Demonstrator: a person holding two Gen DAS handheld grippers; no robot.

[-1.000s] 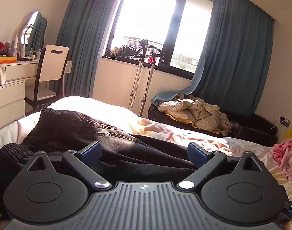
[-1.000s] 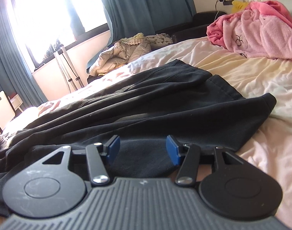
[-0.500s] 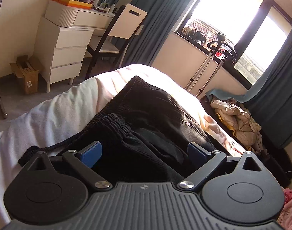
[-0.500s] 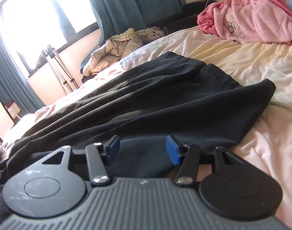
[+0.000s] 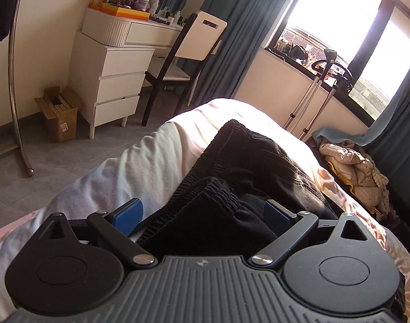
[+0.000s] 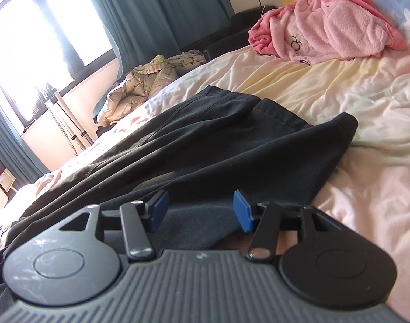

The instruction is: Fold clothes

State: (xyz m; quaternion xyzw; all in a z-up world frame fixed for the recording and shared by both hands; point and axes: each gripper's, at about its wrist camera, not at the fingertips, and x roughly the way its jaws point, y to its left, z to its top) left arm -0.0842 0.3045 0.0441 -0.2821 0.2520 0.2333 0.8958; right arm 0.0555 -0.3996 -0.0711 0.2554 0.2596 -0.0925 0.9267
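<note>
Black trousers (image 5: 248,167) lie spread on the bed. In the left wrist view their elastic waistband (image 5: 205,188) is bunched just ahead of my left gripper (image 5: 202,211), which is open with the waistband fabric between its blue pads. In the right wrist view the leg ends (image 6: 299,140) of the trousers (image 6: 205,148) lie flat toward the pillows. My right gripper (image 6: 201,210) is open, low over the near edge of a trouser leg, with fabric lying between its pads.
A pink blanket (image 6: 326,24) is heaped near the bed's head. A beige jacket (image 6: 140,91) lies on a dark bench past the bed. A white dresser (image 5: 110,78), a chair (image 5: 188,53) and a cardboard box (image 5: 59,113) stand on the floor at the left. The bed sheet (image 6: 366,134) is wrinkled.
The left gripper swung left and dipped toward the waistband end, which now sits between its pads. The right gripper tilted slightly and stayed open over the trouser leg.
</note>
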